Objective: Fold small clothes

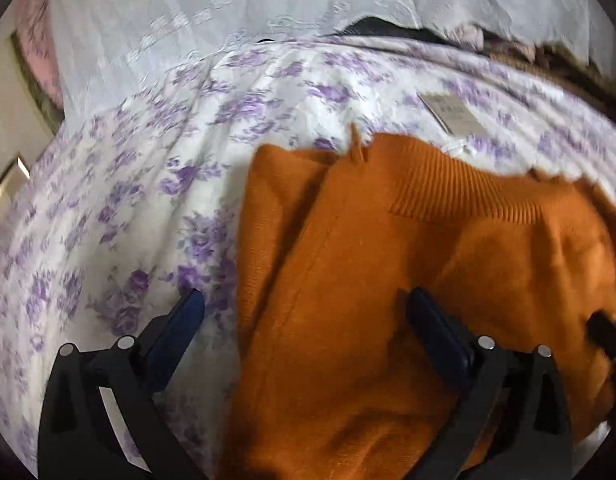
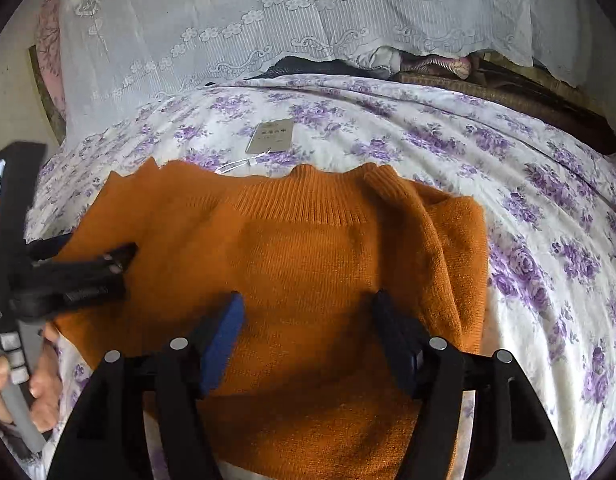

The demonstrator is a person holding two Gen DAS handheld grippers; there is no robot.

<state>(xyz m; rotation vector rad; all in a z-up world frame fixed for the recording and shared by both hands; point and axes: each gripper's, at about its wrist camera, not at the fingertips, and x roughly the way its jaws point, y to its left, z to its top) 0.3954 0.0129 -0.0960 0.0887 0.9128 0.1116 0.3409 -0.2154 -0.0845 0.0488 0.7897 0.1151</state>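
both wrist views close, angled down, sharing orange sweater (image 1: 388,280)

One orange sweater (image 2: 292,264) lies on one bed sheet (image 2: 548,208) printed with purple flowers, and one paper tag (image 2: 270,137) sits just beyond its collar. One white lace curtain (image 2: 236,20) hangs at the far side. Two grippers show, the left gripper (image 1: 304,312) and the right gripper (image 2: 308,320), each with two fingers (image 2: 224,332).

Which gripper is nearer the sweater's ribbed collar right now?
Right. The right gripper hangs open just below the ribbed collar, over the sweater's middle. The left gripper, also open, sits at the sweater's left edge, off to the side.
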